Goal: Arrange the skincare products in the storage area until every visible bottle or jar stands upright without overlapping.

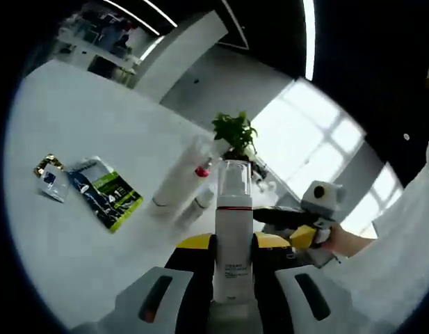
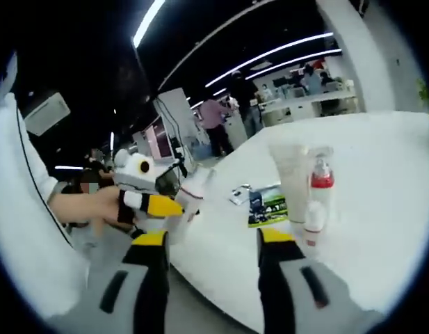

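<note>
Left gripper view: nearest the lens, a white foam-pump bottle (image 1: 232,240) w/ clear cap and red collar stands upright between the two grey jaws of the left gripper (image 1: 228,296), which clench it by the lower body; contents not visible through the opaque wall. Beyond it, on the white table (image 1: 75,125): a tall white tube (image 1: 178,179) standing on its cap, a small bottle w/ red top (image 1: 202,170) just beside it, a low white jar-like item (image 1: 203,202) near its foot (shape hard to tell). To the left, well apart from the bottles, lie a green-and-black sachet (image 1: 105,191) and a smaller packet (image 1: 50,177), both flat. A potted plant (image 1: 235,132) stands behind the group. At right, a hand (image 1: 339,240) holds the other tool, partly cut off by a white sleeve.

Right gripper view: the right gripper (image 2: 211,261) w/ yellow-tipped jaws is spread apart, nothing between them, over the table edge. Tube (image 2: 292,182), red-topped bottle (image 2: 321,186) and a small white bottle (image 2: 312,221) stand upright, close together. The left gripper (image 2: 158,195) comes in from the left; the pump bottle in it is mostly hidden, blurred.
</note>
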A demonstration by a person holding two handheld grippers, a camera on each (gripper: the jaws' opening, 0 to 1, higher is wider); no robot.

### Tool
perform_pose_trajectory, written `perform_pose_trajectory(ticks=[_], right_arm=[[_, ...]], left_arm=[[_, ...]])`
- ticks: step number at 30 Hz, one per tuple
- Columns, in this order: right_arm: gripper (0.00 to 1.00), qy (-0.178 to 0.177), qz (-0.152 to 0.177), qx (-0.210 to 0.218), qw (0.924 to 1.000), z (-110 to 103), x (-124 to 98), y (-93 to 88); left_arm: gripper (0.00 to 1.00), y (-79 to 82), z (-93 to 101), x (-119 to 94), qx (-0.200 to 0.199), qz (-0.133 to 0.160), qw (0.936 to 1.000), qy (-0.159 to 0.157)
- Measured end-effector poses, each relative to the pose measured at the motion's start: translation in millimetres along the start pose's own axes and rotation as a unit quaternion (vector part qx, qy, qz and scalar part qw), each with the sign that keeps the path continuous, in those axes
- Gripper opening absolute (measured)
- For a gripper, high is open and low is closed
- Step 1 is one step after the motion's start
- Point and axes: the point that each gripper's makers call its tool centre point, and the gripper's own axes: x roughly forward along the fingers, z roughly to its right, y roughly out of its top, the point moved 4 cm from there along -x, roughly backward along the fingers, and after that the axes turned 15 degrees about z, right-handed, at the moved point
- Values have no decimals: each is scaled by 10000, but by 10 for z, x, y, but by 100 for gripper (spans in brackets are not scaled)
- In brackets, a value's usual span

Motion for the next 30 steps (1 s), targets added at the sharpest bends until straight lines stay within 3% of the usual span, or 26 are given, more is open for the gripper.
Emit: perform_pose_trajectory(ticks=[8,12,16,19,24,30], right_arm=[[47,544,214,400,9975,-223,106,114],[47,996,384,1068,9885,-379,170,136],[44,1219,532,1247,9832,-457,198,177],[39,1462,538,1470,9768,-523,195,199],[25,1492,640,1527,9749,-526,179,234],[22,1463,700,1614,9735,-509,160,237]], left_arm=[[17,-38,332,-39,-44,-165,9966,-800],[17,-60,475,-9,-189,-187,9928,-1169],[17,-81,590,33,-312,-210,9886,-1459],[17,-73,644,47,-405,-177,9860,-1607],[18,-75,647,69,-453,-184,9854,-1628],[18,-99,669,87,-447,-218,9854,-1629]])
